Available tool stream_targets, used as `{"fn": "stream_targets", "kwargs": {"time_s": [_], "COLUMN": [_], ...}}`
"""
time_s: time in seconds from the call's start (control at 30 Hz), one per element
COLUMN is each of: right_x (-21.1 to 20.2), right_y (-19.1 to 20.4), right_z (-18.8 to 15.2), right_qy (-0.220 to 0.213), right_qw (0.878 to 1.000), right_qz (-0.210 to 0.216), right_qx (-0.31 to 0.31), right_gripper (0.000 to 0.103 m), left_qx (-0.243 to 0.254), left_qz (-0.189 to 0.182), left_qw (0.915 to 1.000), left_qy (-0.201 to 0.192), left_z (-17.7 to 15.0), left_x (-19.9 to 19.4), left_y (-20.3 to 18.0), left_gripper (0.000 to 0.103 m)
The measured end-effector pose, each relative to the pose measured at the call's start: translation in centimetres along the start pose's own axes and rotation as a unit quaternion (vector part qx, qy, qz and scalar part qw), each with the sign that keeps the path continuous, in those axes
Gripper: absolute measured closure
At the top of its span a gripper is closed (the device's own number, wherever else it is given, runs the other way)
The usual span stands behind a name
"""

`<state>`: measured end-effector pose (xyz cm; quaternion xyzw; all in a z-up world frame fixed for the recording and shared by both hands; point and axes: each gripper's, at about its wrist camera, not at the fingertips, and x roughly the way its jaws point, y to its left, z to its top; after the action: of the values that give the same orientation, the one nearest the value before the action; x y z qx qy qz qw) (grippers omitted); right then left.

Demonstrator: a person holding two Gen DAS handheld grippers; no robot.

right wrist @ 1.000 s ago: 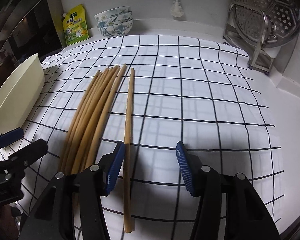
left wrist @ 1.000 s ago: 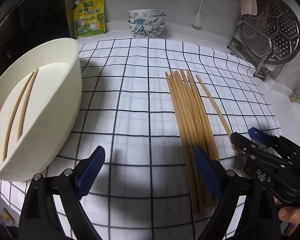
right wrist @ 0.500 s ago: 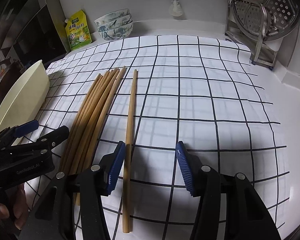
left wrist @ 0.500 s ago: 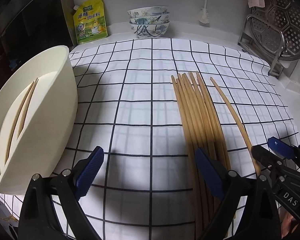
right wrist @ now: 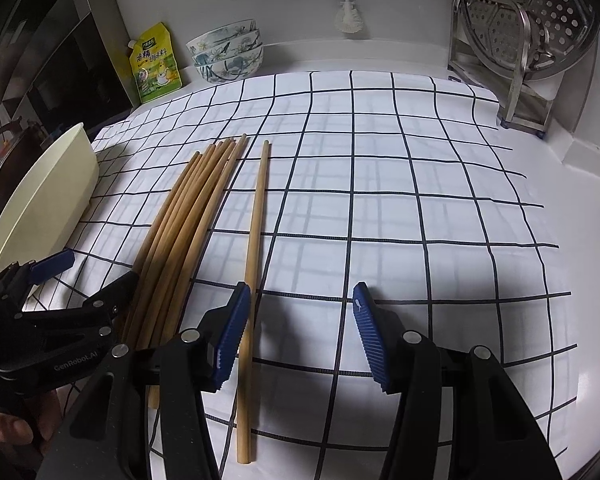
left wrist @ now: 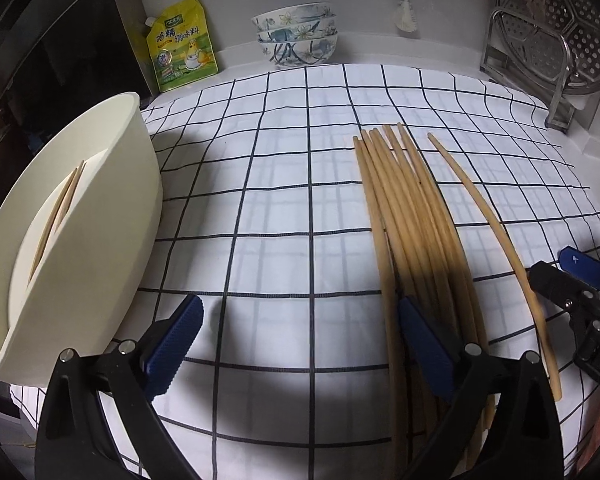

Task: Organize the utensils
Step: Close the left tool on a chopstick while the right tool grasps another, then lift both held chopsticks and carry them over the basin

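Left wrist view: left gripper [left wrist: 300,344] jaws were opening, nothing between them, right pad over the chopstick bundle [left wrist: 412,232] at lower centre-right. Cream tub [left wrist: 112,248] at left held two chopsticks [left wrist: 58,216]. Single chopstick [left wrist: 496,240] lay apart at right. Compared with a second earlier the view sat closer to the cloth [left wrist: 268,208]; gripper angled down.

Right wrist view: right gripper [right wrist: 296,340] was half open, empty, unchanged; left pad just beside the single chopstick [right wrist: 254,240], bundle [right wrist: 188,224] further left. Gripper pitched downward.
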<state>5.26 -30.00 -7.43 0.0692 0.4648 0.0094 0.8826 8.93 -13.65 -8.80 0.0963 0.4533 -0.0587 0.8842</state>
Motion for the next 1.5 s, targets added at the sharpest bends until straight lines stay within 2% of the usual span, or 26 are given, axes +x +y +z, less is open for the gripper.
{"fn": "stream_targets", "kwargs": {"time_s": [0.13,0.27,0.37,0.47,0.5,0.57,0.6,0.63,0.67,0.73,0.77,1.03,1.27,1.5], "right_x": [0.2,0.7,1.0,1.1,1.1,1.0,1.0,0.9,0.9,0.9,0.9,-0.1,-2.7,-5.4], "right_y": [0.6,1.4,2.0,2.3,2.3,2.5,2.6,2.7,2.7,2.6,2.4,1.3,2.7,7.4], "right_z": [0.0,0.2,0.2,0.1,0.1,0.1,0.1,0.0,0.0,0.0,0.0,0.1,0.8,3.0], "right_qy": [0.0,0.0,-0.001,-0.006,-0.007,-0.008,-0.008,-0.009,-0.009,-0.011,-0.011,-0.021,-0.057,-0.089], "right_qw": [1.0,0.999,0.998,0.997,0.997,0.997,0.997,0.997,0.997,0.997,0.998,1.0,0.998,0.994], "right_qz": [-0.002,-0.032,-0.046,-0.045,-0.045,-0.042,-0.04,-0.04,-0.041,-0.038,-0.032,0.007,0.017,0.065], "right_qx": [-0.014,-0.034,-0.049,-0.055,-0.057,-0.06,-0.061,-0.062,-0.064,-0.059,-0.052,-0.01,-0.009,-0.005], "right_gripper": [0.052,0.052,0.052,0.055,0.057,0.069,0.074,0.085,0.097,0.097,0.097,0.097,0.097,0.097], "left_qx": [-0.006,-0.008,-0.013,-0.008,-0.007,-0.006,-0.005,-0.005,-0.003,-0.002,-0.002,-0.024,-0.029,-0.062], "left_qz": [0.006,0.013,0.008,0.001,-0.003,-0.012,-0.021,-0.032,-0.045,-0.062,-0.065,-0.092,-0.126,-0.119], "left_qw": [1.0,0.9999,0.9999,1.0,1.0,0.9999,0.9998,0.9995,0.999,0.998,0.9978,0.9953,0.9915,0.9889], "left_qy": [0.001,0.0,0.004,0.002,0.002,0.001,0.001,0.003,0.006,0.011,0.014,0.019,-0.014,-0.064], "left_z": [0.3,0.8,1.1,1.3,1.4,1.6,1.6,1.6,1.6,1.6,1.5,1.1,1.6,3.9], "left_x": [0.2,0.5,0.6,0.6,0.6,0.5,0.5,0.4,0.2,0.1,0.0,-1.1,-5.4,-9.8], "left_y": [0.4,0.7,0.7,0.3,0.1,-0.2,-0.3,-0.5,-0.7,-1.1,-1.1,0.3,2.5,8.6], "left_gripper": [0.007,0.007,0.01,0.02,0.025,0.036,0.046,0.058,0.065,0.091,0.095,0.096,0.096,0.096]}}
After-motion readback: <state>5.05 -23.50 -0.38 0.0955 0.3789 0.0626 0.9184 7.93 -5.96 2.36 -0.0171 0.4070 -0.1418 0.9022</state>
